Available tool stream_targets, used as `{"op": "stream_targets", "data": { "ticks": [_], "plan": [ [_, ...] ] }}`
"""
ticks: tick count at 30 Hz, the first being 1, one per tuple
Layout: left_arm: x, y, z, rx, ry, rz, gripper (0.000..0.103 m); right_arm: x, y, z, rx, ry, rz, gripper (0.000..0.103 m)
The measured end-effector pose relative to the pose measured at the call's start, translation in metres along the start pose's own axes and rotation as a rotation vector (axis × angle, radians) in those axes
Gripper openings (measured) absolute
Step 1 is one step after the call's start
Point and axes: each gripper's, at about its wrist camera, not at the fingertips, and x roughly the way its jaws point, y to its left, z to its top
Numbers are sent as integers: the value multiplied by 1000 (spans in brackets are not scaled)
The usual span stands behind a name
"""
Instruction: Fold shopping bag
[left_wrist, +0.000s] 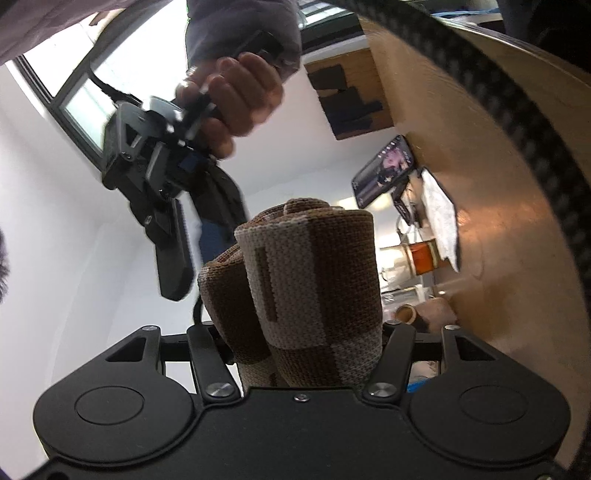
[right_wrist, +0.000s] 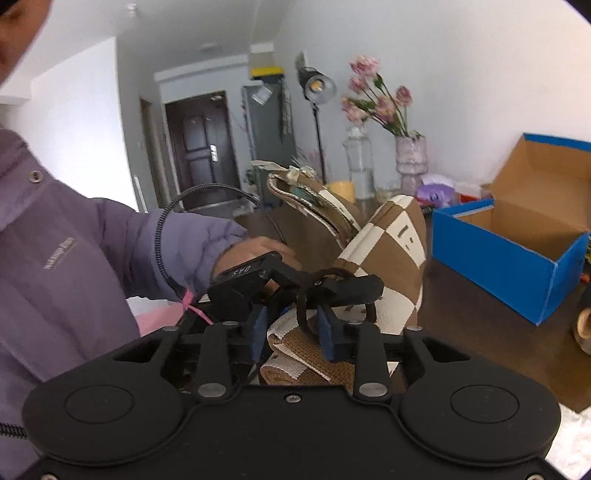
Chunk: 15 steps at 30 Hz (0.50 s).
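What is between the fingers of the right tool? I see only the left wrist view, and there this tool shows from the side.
Observer: A folded end of the brown and cream checked knitted shopping bag lies between the blue pads of the right tool. I cannot tell whether they press it.
Operator: Is anything else at that place?
Observer: Yes, a dark loop, perhaps the bag's strap, hangs across that folded end.
Operator: And what stands beyond the bag?
Observer: Pink flowers in a pale ribbed glass vase, near the white wall.
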Motion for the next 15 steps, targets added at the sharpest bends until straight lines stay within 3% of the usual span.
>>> {"op": "stream_targets", "data": {
  "ticks": [1, 5, 9, 15],
  "plan": [
    [2, -2, 1, 2, 7, -15, 56, 3, 4, -1, -14, 8, 17, 5],
    [10, -7, 3, -1, 39, -76, 56, 28, 32, -9, -155, 126, -40, 5],
    [32, -4, -2, -70, 193, -150, 56, 41, 46, -14, -231, 213, -106, 7],
    [60, 4, -5, -136, 309, -228, 55, 64, 63, -21, -423, 371, -231, 12]
  ]
}}
